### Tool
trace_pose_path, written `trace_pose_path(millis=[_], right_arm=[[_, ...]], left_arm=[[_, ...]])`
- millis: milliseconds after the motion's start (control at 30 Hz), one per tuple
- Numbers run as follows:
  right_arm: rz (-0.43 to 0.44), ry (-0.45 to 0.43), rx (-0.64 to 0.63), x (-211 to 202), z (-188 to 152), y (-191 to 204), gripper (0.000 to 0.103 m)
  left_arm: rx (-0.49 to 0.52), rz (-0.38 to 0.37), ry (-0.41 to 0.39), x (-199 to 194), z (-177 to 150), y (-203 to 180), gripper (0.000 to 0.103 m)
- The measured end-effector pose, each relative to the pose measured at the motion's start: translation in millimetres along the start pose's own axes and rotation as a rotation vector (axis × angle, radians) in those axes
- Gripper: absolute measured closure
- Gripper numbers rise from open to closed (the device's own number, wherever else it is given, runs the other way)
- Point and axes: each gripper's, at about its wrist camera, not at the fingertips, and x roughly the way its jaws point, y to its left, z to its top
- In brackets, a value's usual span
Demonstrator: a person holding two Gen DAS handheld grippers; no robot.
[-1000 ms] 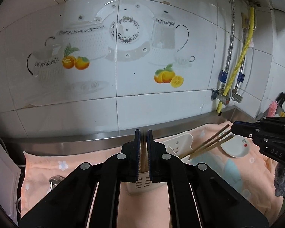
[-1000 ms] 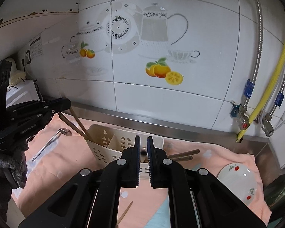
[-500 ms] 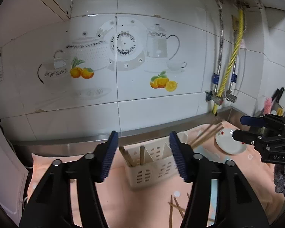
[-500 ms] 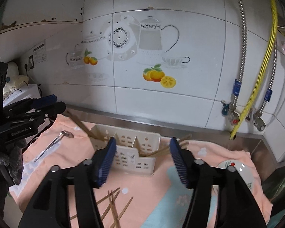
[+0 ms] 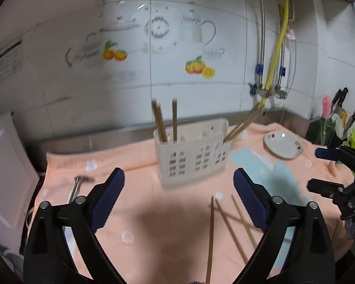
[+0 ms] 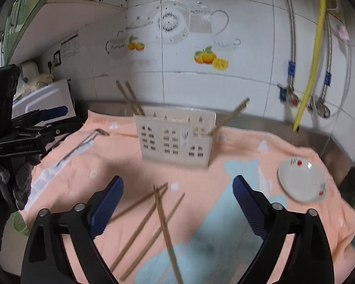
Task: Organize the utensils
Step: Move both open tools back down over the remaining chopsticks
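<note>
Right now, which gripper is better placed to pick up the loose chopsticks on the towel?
Right gripper: the loose chopsticks lie between its empty, opening jaws; they sit off-centre beside the left gripper.

Left wrist camera looks forward and slightly down between its own fingers [image 5: 120,189] toward the tiled wall [image 5: 224,47], from the left of the cloth-covered counter at close range. Right wrist camera does the same from further right, angled more steeply down. Both views share the white utensil holder [image 5: 191,151] [image 6: 175,139], loose chopsticks [image 5: 227,222] [image 6: 151,222], small plate [image 5: 284,144] [image 6: 300,179], and each catches the other gripper at its edge.
</note>
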Motion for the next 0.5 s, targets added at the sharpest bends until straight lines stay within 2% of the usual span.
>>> trace_pose_path(millis=[67, 300, 500], right_arm=[[-0.002, 0.011, 0.013, -1.3, -15.5, 1.0, 0.011], [-0.021, 0.052, 0.018, 1.3, -70.8, 7.3, 0.010], [-0.004, 0.096, -0.001, 11.5, -101.8, 16.0, 0.010]], left_arm=[[-0.011, 0.019, 0.017, -1.3, -15.2, 0.8, 0.008], [-0.025, 0.019, 0.093, -0.4, -60.6, 1.1, 0.007], [-0.047, 0.029, 0.148, 3.4, -89.8, 1.7, 0.007]])
